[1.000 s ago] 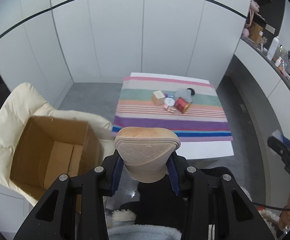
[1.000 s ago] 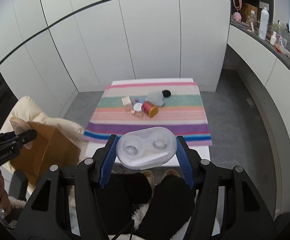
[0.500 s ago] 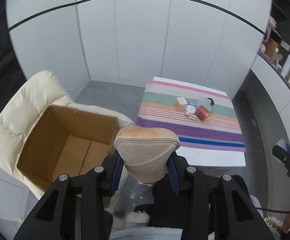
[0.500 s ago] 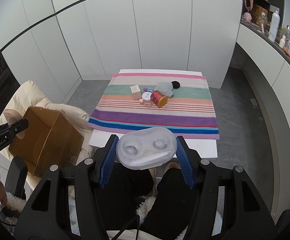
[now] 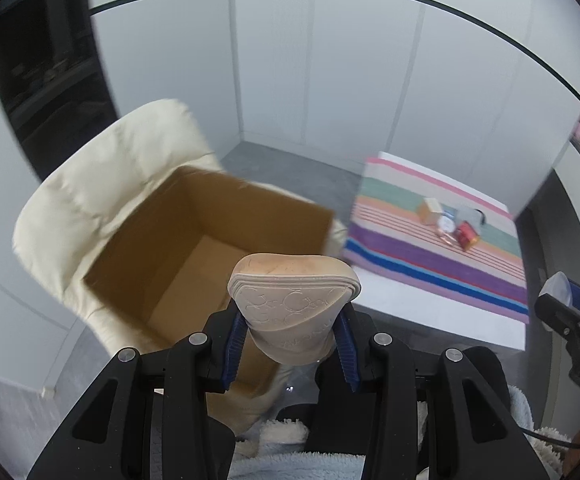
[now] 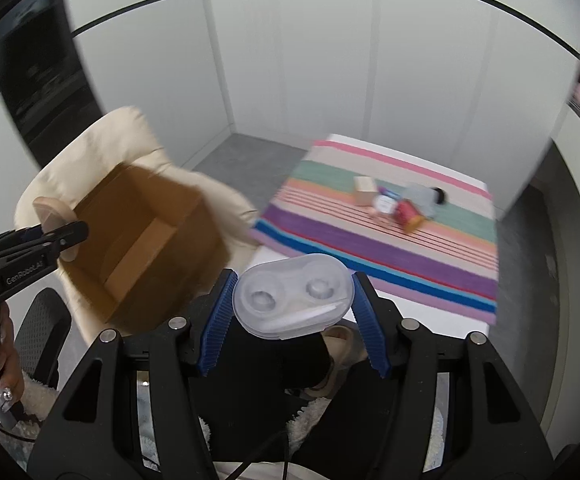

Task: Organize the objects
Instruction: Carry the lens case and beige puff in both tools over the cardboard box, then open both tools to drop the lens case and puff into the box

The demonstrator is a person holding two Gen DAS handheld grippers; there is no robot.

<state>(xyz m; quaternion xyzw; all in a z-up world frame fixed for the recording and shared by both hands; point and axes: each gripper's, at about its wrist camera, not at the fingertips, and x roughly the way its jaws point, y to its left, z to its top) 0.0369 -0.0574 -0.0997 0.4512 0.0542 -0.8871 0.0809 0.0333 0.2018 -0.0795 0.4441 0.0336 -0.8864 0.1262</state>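
The open brown cardboard box [image 5: 194,256], the one container in view, sits tilted on a single cream padded chair [image 5: 90,196], well to the left of the one white table [image 5: 429,308] under its striped multicoloured cloth [image 5: 429,240]. Nothing can be seen inside the box.

The left gripper [image 5: 290,334] has its blue pads closed against one beige embossed soft pouch [image 5: 291,300], held near the box's close rim. The right gripper [image 6: 291,312] pinches one clear plastic double-well case [image 6: 291,294] between its pads, over the gap between chair and table.

Risks, as I judge them: the box leans on a soft cushion, so a knock from either tool could tip or slide it off. The pouch is gripped only at its lower part, so it could twist and land on the rim or the chair if let go too soon. The case is smooth and rounded, so it may squirt from the pads, and it hangs over the floor rather than the box.

On the cloth a small cluster remains: one tan cube-shaped box [image 6: 363,190], one grey soft item [image 6: 419,196] with a black round piece [image 6: 439,196], one red cylinder [image 6: 407,214], one white round tin [image 6: 383,203]. Smaller bits among them are too blurred to count.
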